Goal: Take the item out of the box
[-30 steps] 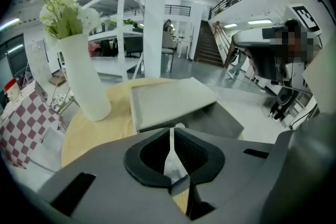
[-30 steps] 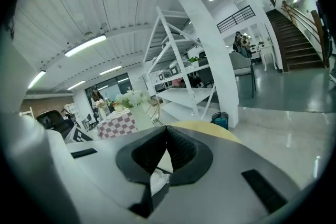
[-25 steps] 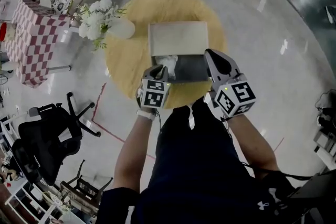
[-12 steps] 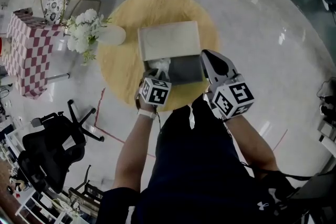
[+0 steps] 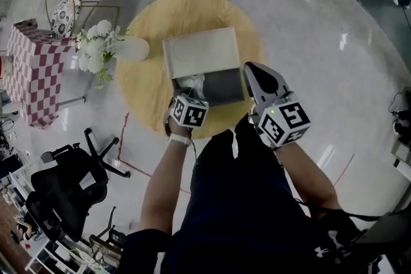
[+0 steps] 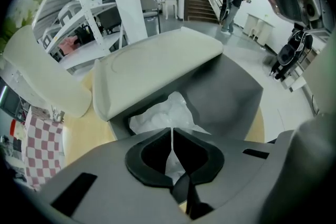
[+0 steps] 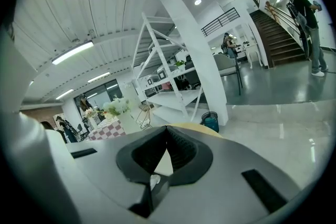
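While your left gripper (image 5: pixel 191 89) (image 6: pixel 171 135) dips into the near-left corner of the open grey box (image 5: pixel 226 86) (image 6: pixel 231 94), its jaws are pressed together on a fold of the white crumpled wrapping (image 5: pixel 192 81) (image 6: pixel 157 115), which lies inside the box below the raised cream lid (image 5: pixel 200 52) (image 6: pixel 157 68). Your right gripper (image 5: pixel 252 67) (image 7: pixel 167 131) (jaws closed, nothing between them) hangs just beside the box's right edge over the round yellow table (image 5: pixel 146 83).

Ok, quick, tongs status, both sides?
Left tongs: closed, seemingly pinching the white wrapping in the box.
Right tongs: closed, empty.
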A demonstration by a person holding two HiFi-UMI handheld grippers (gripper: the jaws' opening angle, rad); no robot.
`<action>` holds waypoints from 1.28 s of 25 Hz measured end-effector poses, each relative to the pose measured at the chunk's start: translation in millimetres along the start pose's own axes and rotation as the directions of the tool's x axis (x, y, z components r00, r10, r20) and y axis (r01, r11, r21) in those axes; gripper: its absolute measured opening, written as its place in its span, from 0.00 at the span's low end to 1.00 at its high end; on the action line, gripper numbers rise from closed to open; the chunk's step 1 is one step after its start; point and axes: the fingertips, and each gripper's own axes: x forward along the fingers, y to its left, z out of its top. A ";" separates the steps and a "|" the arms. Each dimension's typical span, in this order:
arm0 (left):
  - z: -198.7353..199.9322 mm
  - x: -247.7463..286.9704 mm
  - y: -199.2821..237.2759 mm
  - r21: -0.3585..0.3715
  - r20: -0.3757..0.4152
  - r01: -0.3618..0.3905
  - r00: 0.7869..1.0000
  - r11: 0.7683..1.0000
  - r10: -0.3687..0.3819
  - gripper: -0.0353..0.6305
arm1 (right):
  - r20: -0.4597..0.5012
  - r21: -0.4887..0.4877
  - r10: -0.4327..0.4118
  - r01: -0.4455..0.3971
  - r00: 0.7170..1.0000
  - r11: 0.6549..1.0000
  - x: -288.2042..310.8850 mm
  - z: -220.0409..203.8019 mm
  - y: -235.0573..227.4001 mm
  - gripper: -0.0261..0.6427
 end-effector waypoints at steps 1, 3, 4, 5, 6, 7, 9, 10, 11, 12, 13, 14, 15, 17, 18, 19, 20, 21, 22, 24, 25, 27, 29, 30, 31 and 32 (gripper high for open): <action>0.6 -0.7 0.0 -0.001 0.001 0.003 1.000 1.000 -0.003 0.09 | 0.000 0.001 -0.002 0.002 1.000 1.000 -0.8 0.6 -0.6 0.05; 1.5 -1.6 -1.0 -0.003 0.002 0.013 1.000 1.000 -0.013 0.09 | 0.001 0.001 -0.003 0.003 1.000 1.000 -1.8 1.7 -1.1 0.05; 1.5 -1.9 -1.9 -0.006 0.002 0.020 1.000 1.000 -0.020 0.09 | 0.001 0.000 -0.002 0.002 1.000 1.000 -2.2 2.2 -0.9 0.05; 1.1 -2.4 -3.1 -0.010 0.004 0.029 1.000 1.000 -0.029 0.08 | 0.002 -0.001 -0.001 0.001 1.000 1.000 -2.7 2.6 -0.3 0.05; 0.4 -3.3 -4.3 -0.013 0.005 0.037 0.999 0.999 -0.037 0.08 | 0.003 -0.003 0.000 0.000 1.000 1.000 -3.1 2.9 0.5 0.05; -0.2 -4.5 -5.4 -0.017 0.008 0.043 0.999 0.999 -0.043 0.08 | 0.003 -0.004 0.002 -0.002 1.000 1.000 -3.6 3.1 1.5 0.05; -0.5 -7.8 -6.0 -0.022 0.017 0.047 0.999 0.999 -0.047 0.08 | 0.003 -0.007 0.006 -0.006 1.000 1.000 -3.8 3.4 3.8 0.05; 0.1 -9.8 -5.7 -0.024 0.022 0.047 0.999 0.999 -0.047 0.08 | 0.002 -0.008 0.008 -0.008 1.000 1.000 -3.4 3.7 5.1 0.05; 1.2 -12.0 -5.3 -0.026 0.027 0.048 0.999 0.998 -0.047 0.08 | 0.001 -0.009 0.010 -0.010 1.000 1.000 -2.9 4.2 6.5 0.05; 2.3 -14.2 -5.3 -0.028 0.032 0.050 0.998 0.998 -0.049 0.08 | 0.000 -0.011 0.013 -0.013 1.000 1.000 -2.5 4.5 8.1 0.05; 3.2 -16.5 -5.7 -0.030 0.036 0.054 0.998 0.998 -0.052 0.08 | -0.001 -0.013 0.017 -0.017 1.000 1.000 -2.4 4.7 9.8 0.05; 4.0 -18.8 -6.4 -0.032 0.041 0.057 0.998 0.998 -0.056 0.08 | -0.002 -0.015 0.020 -0.020 1.000 1.000 -2.6 4.7 11.7 0.05; 4.7 -21.1 -7.0 -0.034 0.047 0.060 0.997 0.998 -0.059 0.08 | -0.002 -0.017 0.024 -0.024 1.000 1.000 -2.8 4.4 13.7 0.05; 6.2 -26.0 -7.5 -0.041 0.063 0.063 0.996 0.997 -0.060 0.08 | -0.002 -0.021 0.033 -0.033 0.999 0.999 -3.3 3.9 18.0 0.05; 7.0 -28.6 -7.5 -0.044 0.071 0.063 0.996 0.997 -0.060 0.08 | -0.002 -0.023 0.037 -0.037 0.999 0.999 -3.5 3.8 20.0 0.05; 7.9 -31.2 -7.4 -0.048 0.079 0.063 0.995 0.997 -0.059 0.08 | -0.001 -0.025 0.040 -0.040 0.999 0.999 -3.8 3.8 21.8 0.05; 8.8 -33.9 -7.4 -0.051 0.087 0.062 0.995 0.997 -0.057 0.08 | 0.000 -0.027 0.044 -0.044 0.999 0.999 -4.1 4.0 23.3 0.05; 9.8 -36.7 -7.4 -0.055 0.093 0.060 0.994 0.997 -0.055 0.08 | 0.001 -0.029 0.047 -0.046 0.999 0.998 -4.5 4.6 24.7 0.05; 10.7 -39.6 -7.4 -0.058 0.100 0.058 0.994 0.997 -0.052 0.08 | 0.003 -0.031 0.049 -0.049 0.999 0.998 -5.1 5.5 26.1 0.05; 11.9 -45.6 -7.5 -0.065 0.113 0.055 0.992 0.996 -0.047 0.08 | 0.007 -0.034 0.054 -0.054 0.998 0.998 -6.6 7.2 29.2 0.05; 12.1 -48.7 -7.6 -0.068 0.119 0.053 0.992 0.996 -0.045 0.08 | 0.009 -0.036 0.057 -0.057 0.998 0.998 -7.5 7.9 30.8 0.05; 12.2 -55.1 -7.0 -0.075 0.132 0.049 0.990 0.996 -0.039 0.08 | 0.013 -0.040 0.063 -0.063 0.998 0.997 -8.9 9.4 34.3 0.05; 13.4 -62.3 -6.7 -0.088 0.150 0.050 0.988 0.995 -0.036 0.08 | 0.017 -0.043 0.071 -0.070 0.997 0.997 -9.5 10.6 37.5 0.05; 14.6 -66.5 -7.0 -0.095 0.161 0.051 0.986 0.994 -0.036 0.08 | 0.019 -0.045 0.075 -0.074 0.997 0.996 -10.0 11.2 39.0 0.05; 16.2 -71.3 -7.5 -0.101 0.173 0.052 0.984 0.994 -0.034 0.08 | 0.020 -0.046 0.079 -0.078 0.997 0.996 -10.8 11.8 40.4 0.05; 18.1 -76.5 -7.8 -0.105 0.186 0.052 0.982 0.993 -0.031 0.08 | 0.022 -0.048 0.081 -0.080 0.996 0.996 -11.8 12.6 41.8 0.05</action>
